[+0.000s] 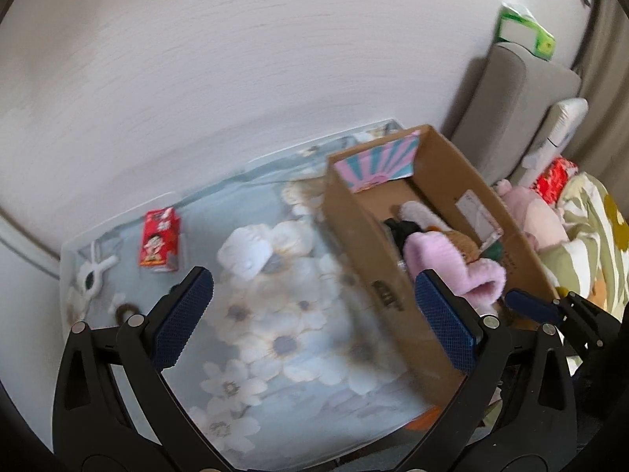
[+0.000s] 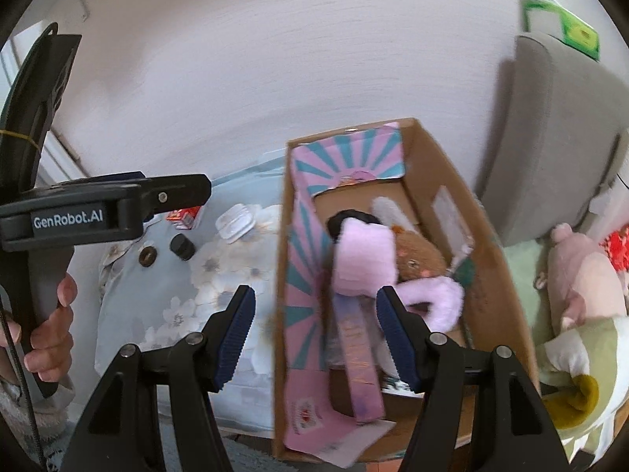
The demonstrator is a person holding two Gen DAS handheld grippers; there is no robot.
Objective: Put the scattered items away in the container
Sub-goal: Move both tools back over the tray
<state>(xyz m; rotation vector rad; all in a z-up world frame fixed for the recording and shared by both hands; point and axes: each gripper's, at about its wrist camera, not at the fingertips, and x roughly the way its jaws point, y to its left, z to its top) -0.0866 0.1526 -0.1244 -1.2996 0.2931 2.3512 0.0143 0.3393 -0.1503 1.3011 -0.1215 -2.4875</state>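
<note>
right gripper (image 2: 314,338) is hovering just above the near end of the cardboard box (image 2: 507,287), fingers apart, nothing between them; the near box wall is sitting under the gap. left gripper (image 1: 314,314) is also standing with fingers wide apart and empty, over the floral bedspread (image 1: 275,334), just left of the box's long side wall. a person's hand (image 2: 51,326) is gripping its handle at the left of the right wrist view.

in the box: pink plush slippers (image 2: 365,263), a brown plush toy (image 2: 416,259), something black and a white piece behind them, all piled toward the middle and near end.

still out on the bedspread, going farther: a brown hair ring (image 1: 124,310) near the left edge, a small black cap (image 2: 182,246), a white folded item (image 1: 245,251) mid-bed, a white clip-like thing (image 1: 92,275) at the left edge, and a red carton (image 1: 159,242) standing toward the far left corner by the wall.

judgement: box side looks done for now, next pick is one of the loose items. left gripper is best placed; white folded item is nearest. doing it well means coming down straight over it, fingers straddling the short side, pressing slightly into the soft cover before closing so no bedspread fabric is being pinched. frames are motion-blurred, so small items' exact shape is unclear.
</note>
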